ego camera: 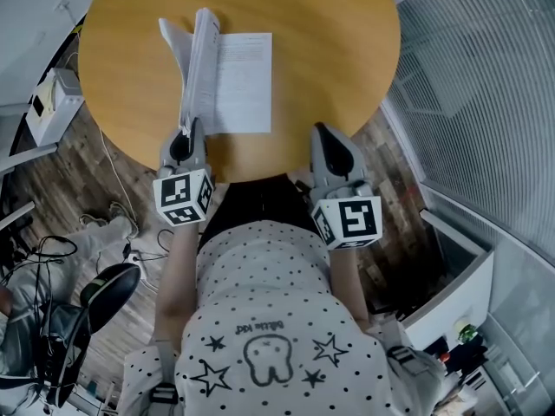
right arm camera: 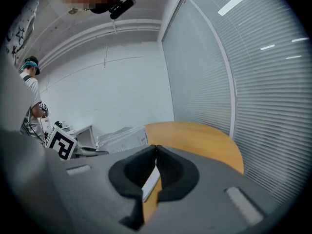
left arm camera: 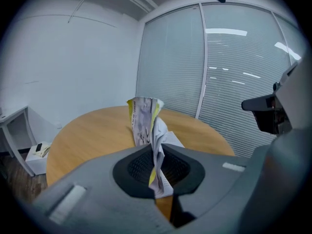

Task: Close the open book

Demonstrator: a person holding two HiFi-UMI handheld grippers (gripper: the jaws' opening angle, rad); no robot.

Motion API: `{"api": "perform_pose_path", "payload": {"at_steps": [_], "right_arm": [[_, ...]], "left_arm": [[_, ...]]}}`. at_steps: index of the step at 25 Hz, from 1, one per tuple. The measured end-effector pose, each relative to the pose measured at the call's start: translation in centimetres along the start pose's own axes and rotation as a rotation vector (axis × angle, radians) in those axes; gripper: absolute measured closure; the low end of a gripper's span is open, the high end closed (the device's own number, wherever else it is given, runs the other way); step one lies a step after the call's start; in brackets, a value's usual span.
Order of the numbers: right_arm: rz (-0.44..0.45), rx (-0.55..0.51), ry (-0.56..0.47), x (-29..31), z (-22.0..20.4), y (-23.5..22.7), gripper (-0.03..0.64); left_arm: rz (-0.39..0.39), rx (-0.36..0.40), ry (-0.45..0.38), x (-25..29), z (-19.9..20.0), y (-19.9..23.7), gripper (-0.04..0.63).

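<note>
Round wooden tabletop (ego camera: 329,42), person seated at its near edge. The open white-paged book (ego camera: 247,85) lies on the near left part of it. Its right half is flat, print up. Its left half, a sheaf of pages with a yellow-edged cover (left arm camera: 144,118), stands roughly upright above the spine.

Jaws of the left gripper (ego camera: 185,135) are clenched on the near bottom edge of that raised sheaf. In its own view the paper is pinched between the pads, bent and somewhat crumpled. The right gripper (ego camera: 328,139) hovers at the near rim, well to the right of the book. Its jaws are pressed together on nothing.

Judgement: the fold-over looks about half done.
- Swing the sheaf on over the spine in an arc toward the flat half.
- Don't drag it toward the body; the book could slide.
- Keep the pull gentle, since the pinched corner may crease or tear.
- Let go only once the cover lies flat.
</note>
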State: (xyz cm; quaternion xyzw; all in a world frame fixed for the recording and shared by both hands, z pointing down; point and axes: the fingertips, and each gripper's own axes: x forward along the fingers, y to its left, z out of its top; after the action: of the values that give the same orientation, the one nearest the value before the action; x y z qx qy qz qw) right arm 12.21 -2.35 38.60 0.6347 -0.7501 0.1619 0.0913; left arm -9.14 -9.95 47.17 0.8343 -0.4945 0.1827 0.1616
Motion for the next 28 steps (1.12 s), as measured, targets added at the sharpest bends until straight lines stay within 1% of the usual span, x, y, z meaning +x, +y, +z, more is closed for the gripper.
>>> {"api": "perform_pose_path", "payload": {"at_steps": [10, 20, 26, 28], "right_arm": [[-0.002, 0.006, -0.001, -0.9, -0.6, -0.6, 0.612], [-0.049, 0.040, 0.002, -2.2, -1.4, -2.3, 0.612], [-0.060, 0.059, 0.004, -4.0, -2.5, -3.8, 0.612], [-0.061, 0.062, 0.003, -4.0, -2.6, -3.7, 0.612]], "left_arm": [[-0.059, 0.122, 0.050, 0.8, -1.1, -3.3, 0.565], [-0.134, 0.225, 0.109, 2.3, -2.6, -6.3, 0.565], [-0.185, 0.279, 0.163, 3.3, -4.3, -9.9, 0.565], [-0.204, 0.291, 0.181, 3.9, -4.8, -10.4, 0.565]]}}
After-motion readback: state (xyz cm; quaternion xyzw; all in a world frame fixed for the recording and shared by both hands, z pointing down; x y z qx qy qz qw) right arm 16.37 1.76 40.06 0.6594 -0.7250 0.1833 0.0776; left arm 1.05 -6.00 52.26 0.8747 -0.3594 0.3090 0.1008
